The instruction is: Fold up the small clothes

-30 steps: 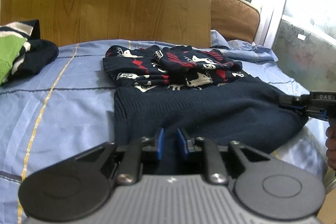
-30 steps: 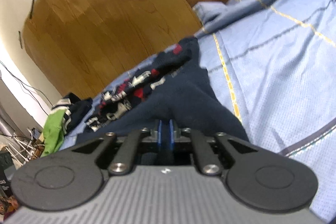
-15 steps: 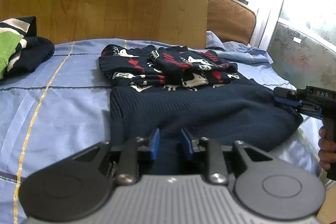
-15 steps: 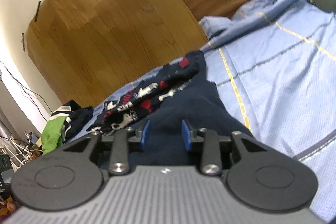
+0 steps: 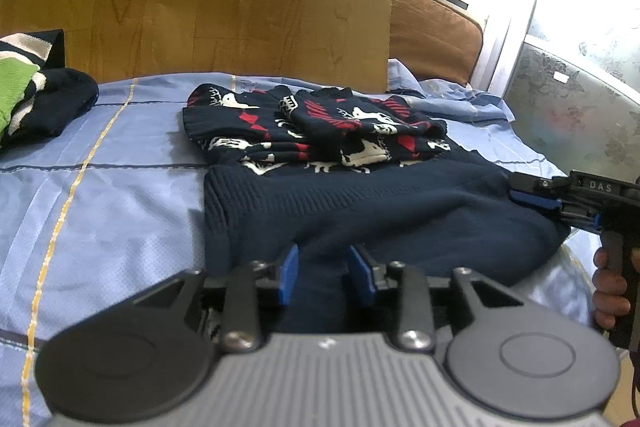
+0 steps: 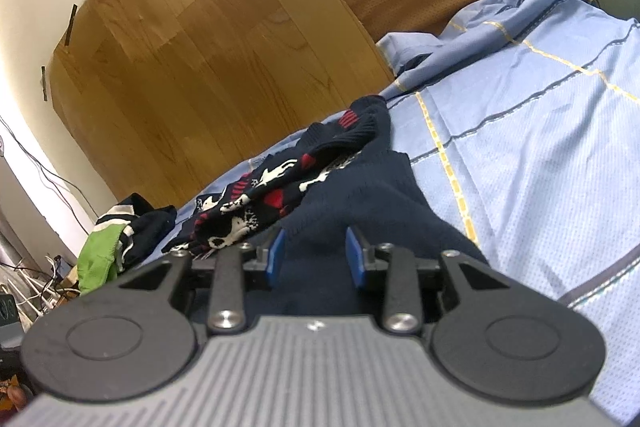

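In the left wrist view, a navy knit sweater (image 5: 360, 211) is lying flat on a bed under a blue checked bedsheet (image 5: 100, 195), its far part patterned in red and white and its sleeves folded in on top. The left tongs (image 5: 322, 277) are opening, their blue pads apart with the near hem between them but not pressed. The right tongs (image 5: 532, 197) are reaching in at the sweater's right edge; their body is bearing the letters "DAS", and a hand (image 5: 610, 291) is being cut off by the frame. A green and navy garment (image 5: 28, 95) is lying half out of view. In the right wrist view, the right tongs (image 6: 316, 261) are standing spread over the sweater (image 6: 360, 203), whose near part is being hidden by the tool.
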### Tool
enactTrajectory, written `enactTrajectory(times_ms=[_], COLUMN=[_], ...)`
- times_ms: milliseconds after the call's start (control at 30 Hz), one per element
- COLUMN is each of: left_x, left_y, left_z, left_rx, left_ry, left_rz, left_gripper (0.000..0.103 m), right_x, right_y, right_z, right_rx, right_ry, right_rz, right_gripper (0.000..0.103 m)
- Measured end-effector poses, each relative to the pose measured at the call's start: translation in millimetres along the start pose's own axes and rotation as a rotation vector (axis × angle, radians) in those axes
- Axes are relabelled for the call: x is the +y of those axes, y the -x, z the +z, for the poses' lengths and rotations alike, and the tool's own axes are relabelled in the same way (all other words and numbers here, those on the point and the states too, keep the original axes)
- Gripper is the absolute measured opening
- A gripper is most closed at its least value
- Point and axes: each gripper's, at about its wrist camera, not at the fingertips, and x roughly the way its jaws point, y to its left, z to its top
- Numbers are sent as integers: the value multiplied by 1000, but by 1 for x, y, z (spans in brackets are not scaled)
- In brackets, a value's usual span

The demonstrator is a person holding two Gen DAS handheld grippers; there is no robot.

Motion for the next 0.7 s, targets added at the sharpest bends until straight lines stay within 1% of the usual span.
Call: enactTrajectory(times_ms=[700], left_x=[1], left_y=[0], left_z=[0], left_rx=[1], left_ry=[-1], left_rz=[-3], left_gripper=[32], right_x=[0], right_y=[3], right_z=[-2], right_rx=[-3], right_ry=[-2], right_rz=[4], right_gripper=[37])
